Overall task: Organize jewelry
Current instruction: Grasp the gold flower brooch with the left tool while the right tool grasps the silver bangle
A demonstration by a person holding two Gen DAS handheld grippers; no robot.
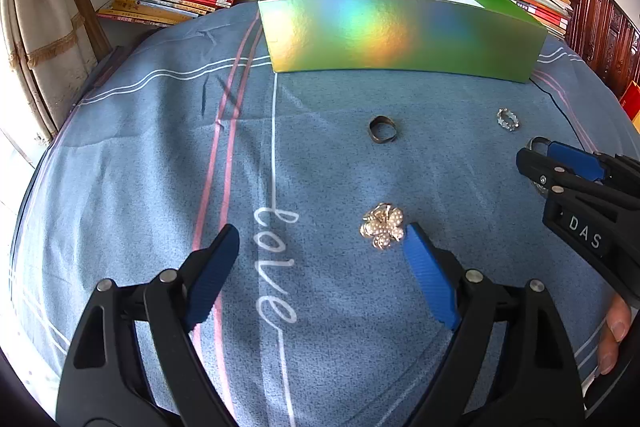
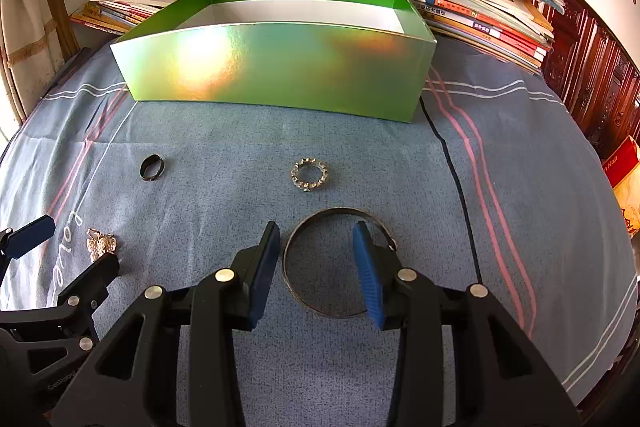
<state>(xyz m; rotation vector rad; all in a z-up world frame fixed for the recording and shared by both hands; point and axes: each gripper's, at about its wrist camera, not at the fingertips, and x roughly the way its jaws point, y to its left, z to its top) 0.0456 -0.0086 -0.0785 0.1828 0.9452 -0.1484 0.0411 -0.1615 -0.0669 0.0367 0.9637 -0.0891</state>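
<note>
1 bangle [image 2: 332, 263], 2 rings [image 2: 152, 167], 1 brooch [image 1: 382, 226], 1 box [image 2: 280, 67]; both tongs [image 2: 316, 267] open, empty.

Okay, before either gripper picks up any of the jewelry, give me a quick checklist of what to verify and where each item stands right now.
1. Green box open on top: ok.
2. Left gripper open wide, nothing held: ok.
3. Flower brooch between the left fingers: not ok, it lies by the right-hand finger.
4. Right gripper over the bangle: ok.
5. Right gripper placed to clamp the bangle's rim: cannot tell.
6. Dark ring and crystal ring clear of both grippers: ok.
</note>
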